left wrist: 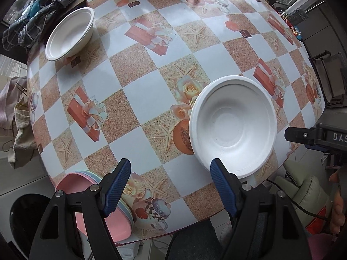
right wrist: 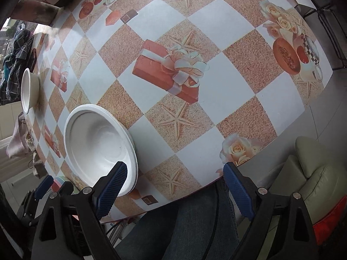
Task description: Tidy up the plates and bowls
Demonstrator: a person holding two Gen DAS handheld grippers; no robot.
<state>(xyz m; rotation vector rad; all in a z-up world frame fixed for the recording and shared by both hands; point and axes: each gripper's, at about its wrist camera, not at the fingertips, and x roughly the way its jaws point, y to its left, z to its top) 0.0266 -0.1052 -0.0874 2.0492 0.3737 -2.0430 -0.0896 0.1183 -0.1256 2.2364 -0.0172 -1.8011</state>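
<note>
1. Your left gripper [left wrist: 170,186] points down over the near edge of a round table [left wrist: 138,99] covered in a checkered cloth printed with gift boxes, starfish and roses. Its blue-padded jaws stand wide apart with nothing between them.
2. A stack of plates [left wrist: 121,216], pink on top with pastel rims below, sits at the near table edge under the left finger of that gripper. Whether the finger touches the stack cannot be told.
3. A white bowl [left wrist: 233,123] stands upright near the table's near right edge. The tip of the left gripper's right finger overlaps its near rim in the left wrist view, but does not grip it.
4. A second white bowl [left wrist: 70,33] stands upright at the far left of the table, well apart from the first, just beside a heap of dark checked cloth [left wrist: 41,10].
5. Your right gripper [right wrist: 175,186] also hangs over the near table edge, jaws spread wide and holding nothing. Its left finger overlaps the near rim of the closer bowl; its right finger is out past the table edge.
6. In the right wrist view your left gripper shows at the lower left, and the far bowl sits at the left edge.
7. A green cushioned seat [right wrist: 318,173] stands beside the table on the right.
</note>
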